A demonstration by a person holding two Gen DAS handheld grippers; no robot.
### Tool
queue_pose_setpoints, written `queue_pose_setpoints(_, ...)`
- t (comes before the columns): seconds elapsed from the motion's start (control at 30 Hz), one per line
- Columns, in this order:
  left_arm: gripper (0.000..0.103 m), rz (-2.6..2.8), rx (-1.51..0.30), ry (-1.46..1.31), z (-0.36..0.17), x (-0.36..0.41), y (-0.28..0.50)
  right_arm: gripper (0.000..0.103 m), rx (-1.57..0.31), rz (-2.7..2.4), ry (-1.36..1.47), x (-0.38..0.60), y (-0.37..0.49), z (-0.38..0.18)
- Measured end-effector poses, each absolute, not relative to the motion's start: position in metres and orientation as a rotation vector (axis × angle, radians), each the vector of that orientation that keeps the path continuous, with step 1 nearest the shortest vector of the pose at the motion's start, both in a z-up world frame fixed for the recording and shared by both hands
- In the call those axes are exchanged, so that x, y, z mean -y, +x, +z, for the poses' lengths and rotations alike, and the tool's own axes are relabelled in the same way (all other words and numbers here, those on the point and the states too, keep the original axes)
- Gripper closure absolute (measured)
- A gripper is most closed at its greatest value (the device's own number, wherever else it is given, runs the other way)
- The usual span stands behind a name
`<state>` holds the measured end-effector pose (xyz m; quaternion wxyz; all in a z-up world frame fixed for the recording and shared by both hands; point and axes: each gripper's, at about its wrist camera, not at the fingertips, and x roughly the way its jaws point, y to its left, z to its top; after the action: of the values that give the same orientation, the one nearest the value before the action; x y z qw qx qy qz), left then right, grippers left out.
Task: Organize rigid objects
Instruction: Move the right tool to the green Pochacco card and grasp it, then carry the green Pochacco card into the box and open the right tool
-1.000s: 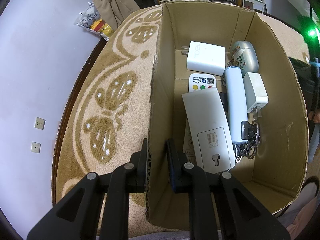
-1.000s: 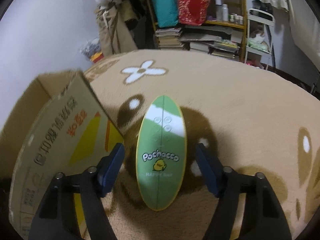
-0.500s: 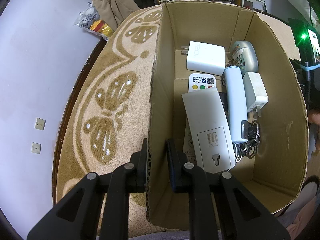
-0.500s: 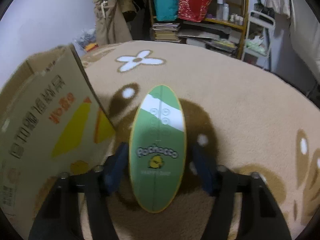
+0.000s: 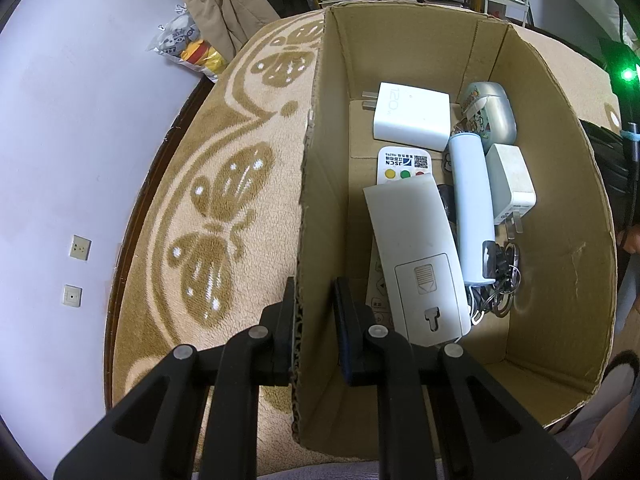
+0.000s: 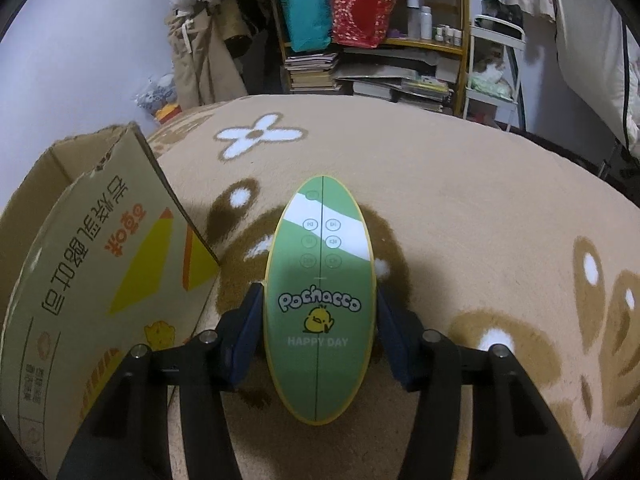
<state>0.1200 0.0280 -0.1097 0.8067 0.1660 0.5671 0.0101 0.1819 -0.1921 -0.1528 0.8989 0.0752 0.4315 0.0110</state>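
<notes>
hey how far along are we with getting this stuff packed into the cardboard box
Mostly done. The cardboard box already holds two white chargers, remotes, a white tube, a silver case and keys. In hand: the right hand-held gripper is shut on the green oval gadget over the carpet, beside the box; the left hand-held gripper straddles the box wall, seemingly steadying it. Left: dropping the gadget in. No other loose items visible.

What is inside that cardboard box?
The cardboard box holds a white charger, a long white remote lying over a smaller JSCN remote, a pale blue cylinder, a small plug adapter, a silver case and keyrings. Whatever lies beneath them is hidden.
</notes>
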Motion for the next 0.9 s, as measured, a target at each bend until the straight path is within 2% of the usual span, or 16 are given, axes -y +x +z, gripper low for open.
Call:
queue_pose_setpoints(0.17,0.088,0.021,-1.212,0.357,-0.109,-0.028,0.120,0.045,-0.881,0.017,0.205,0.200,0.177,-0.144)
queue_pose_setpoints(0.4,0.088,0.021,-1.212,0.357,-0.109,-0.028,0.120,0.045,-0.764,0.067,0.256,0.198,0.163,-0.098)
queue_pose_setpoints(0.9,0.087,0.022,-1.212,0.356,-0.110,-0.028,0.119,0.045,-0.696,0.298,0.218,0.139,0.141,-0.054)
